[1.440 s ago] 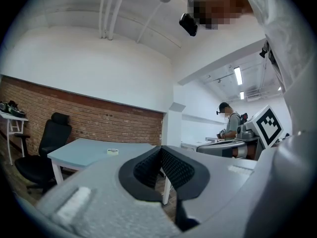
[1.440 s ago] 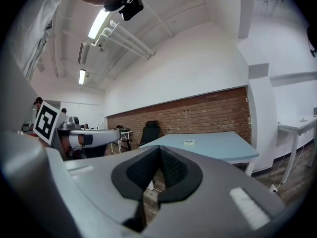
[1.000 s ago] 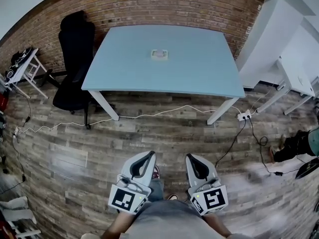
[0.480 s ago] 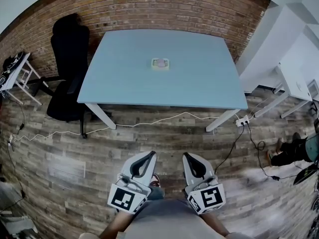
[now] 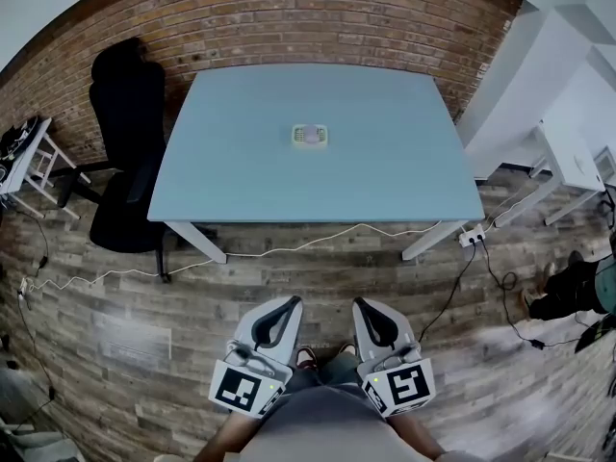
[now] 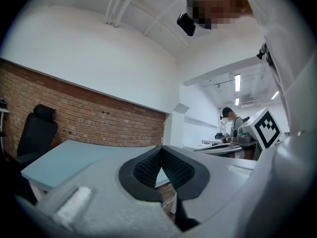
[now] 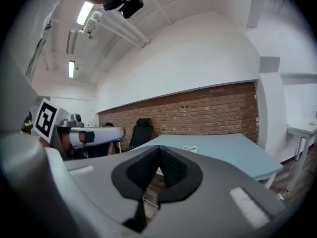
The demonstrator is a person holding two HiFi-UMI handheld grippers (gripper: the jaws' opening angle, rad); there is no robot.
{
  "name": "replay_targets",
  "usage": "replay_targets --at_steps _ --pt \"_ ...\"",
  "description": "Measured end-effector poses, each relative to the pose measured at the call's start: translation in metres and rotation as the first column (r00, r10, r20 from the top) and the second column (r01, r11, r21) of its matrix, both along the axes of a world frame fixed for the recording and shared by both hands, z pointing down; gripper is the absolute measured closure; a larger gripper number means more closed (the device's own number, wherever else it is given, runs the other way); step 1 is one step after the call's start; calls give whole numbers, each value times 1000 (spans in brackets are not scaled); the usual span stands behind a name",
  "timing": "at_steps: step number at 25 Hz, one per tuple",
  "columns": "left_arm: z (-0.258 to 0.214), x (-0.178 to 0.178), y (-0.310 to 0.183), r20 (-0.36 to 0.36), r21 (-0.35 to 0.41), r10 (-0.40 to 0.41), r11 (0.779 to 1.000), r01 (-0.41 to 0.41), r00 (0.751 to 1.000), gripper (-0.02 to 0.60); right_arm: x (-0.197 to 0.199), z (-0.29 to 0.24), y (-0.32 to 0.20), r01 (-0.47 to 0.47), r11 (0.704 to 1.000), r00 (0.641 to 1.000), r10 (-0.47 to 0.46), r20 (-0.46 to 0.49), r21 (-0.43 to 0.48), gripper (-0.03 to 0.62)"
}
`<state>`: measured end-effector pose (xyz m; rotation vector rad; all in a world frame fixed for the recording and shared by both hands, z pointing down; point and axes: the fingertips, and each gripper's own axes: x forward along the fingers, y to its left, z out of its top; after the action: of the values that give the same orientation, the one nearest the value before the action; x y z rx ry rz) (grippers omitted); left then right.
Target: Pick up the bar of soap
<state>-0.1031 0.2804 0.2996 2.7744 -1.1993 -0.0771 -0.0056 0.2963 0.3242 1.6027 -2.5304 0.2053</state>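
Observation:
A pale bar of soap in a small white dish [image 5: 309, 136] lies near the middle of the light blue table [image 5: 241, 176]; in the right gripper view the dish [image 7: 189, 148] shows small on the tabletop. My left gripper [image 5: 287, 303] and right gripper [image 5: 363, 305] hang side by side over the wooden floor, well short of the table's front edge. Both point level toward the table, jaws shut with nothing between them. In the left gripper view the left gripper [image 6: 161, 150] has its pads pressed together; the right gripper [image 7: 159, 150] looks the same in its own view.
A black office chair [image 5: 125, 142] stands at the table's left end, against the brick wall [image 5: 318, 12]. White cables [image 5: 289, 248] and a power strip [image 5: 472, 237] lie on the floor under the table. White desks [image 5: 568, 162] stand to the right, and a small white side table [image 5: 29, 162] far left.
Both grippers and the head have moved toward the table; the table and soap dish sit lower and larger in the head view. The jaws stayed shut.

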Motion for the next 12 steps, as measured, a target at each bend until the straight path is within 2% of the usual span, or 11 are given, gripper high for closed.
replay_targets --at_steps 6,12 --pt "6 12 -25 16 -13 9 1000 -9 1000 580 10 3 -23 -7 1000 1000 7 17 -2 592" --pt "8 27 -70 26 -11 -13 1000 13 1000 580 25 7 -70 13 1000 1000 -13 23 -1 592"
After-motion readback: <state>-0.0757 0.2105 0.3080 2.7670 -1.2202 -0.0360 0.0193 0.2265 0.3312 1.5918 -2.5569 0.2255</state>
